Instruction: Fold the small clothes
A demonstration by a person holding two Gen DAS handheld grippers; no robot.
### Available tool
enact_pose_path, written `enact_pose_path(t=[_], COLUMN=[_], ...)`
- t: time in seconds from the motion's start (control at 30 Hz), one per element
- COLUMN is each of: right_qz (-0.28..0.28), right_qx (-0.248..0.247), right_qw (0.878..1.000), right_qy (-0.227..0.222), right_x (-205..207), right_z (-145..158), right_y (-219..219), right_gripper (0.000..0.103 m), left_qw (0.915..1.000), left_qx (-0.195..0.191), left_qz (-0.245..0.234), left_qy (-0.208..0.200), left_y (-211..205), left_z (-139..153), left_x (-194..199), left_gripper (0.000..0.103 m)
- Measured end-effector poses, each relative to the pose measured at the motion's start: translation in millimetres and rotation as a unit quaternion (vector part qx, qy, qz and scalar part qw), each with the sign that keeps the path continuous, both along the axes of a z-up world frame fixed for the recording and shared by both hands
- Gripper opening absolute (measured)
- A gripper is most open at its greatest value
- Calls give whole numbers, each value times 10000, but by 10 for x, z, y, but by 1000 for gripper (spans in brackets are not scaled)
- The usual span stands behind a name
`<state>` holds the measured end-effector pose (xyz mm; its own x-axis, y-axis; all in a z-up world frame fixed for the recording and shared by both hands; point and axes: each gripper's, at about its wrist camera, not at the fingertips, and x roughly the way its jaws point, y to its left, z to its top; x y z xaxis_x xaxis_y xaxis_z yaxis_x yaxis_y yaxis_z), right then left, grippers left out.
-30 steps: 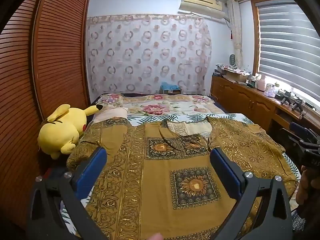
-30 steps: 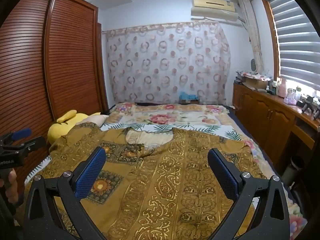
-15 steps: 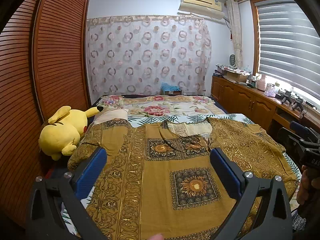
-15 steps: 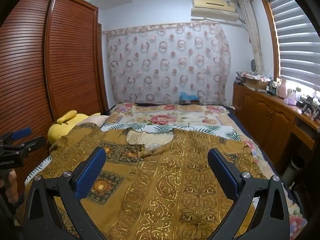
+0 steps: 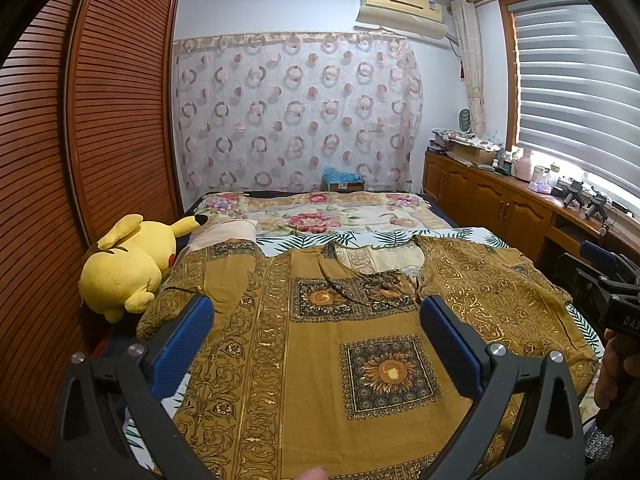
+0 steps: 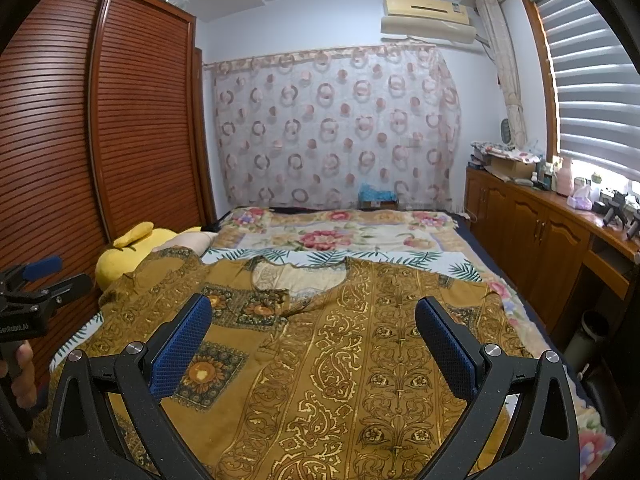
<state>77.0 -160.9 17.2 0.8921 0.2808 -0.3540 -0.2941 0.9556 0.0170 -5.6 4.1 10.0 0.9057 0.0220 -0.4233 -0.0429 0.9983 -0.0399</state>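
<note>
While both tools hang above the bed with jaws spread wide and empty, the left gripper [image 5: 316, 320] and right gripper [image 6: 312, 320] face the shirt [image 5: 360, 344], which lies flat on the bed [image 6: 360, 236], neckline away. Pinch one sleeve edge per tool; avoid snagging the sheet beneath.

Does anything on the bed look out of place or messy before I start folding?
Mostly tidy. The mustard patterned garment lies spread flat, though its left sleeve is rumpled near the yellow plush toy, which lies tipped on its side at the bed's edge. Both tongs are open, holding nothing.
</note>
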Motion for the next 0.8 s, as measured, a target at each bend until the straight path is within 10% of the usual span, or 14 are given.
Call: enact_pose_path(t=[0.8], right_qz=[4], right_qx=[8], right_qw=[10000], right_qy=[-8], right_x=[-7], right_z=[6], right_y=[-1], right_gripper=[103], left_qw=[10000], left_qx=[30], left_qz=[3], left_qy=[-19], left_y=[-13], left_z=[-5], left_x=[-6], left_gripper=[103])
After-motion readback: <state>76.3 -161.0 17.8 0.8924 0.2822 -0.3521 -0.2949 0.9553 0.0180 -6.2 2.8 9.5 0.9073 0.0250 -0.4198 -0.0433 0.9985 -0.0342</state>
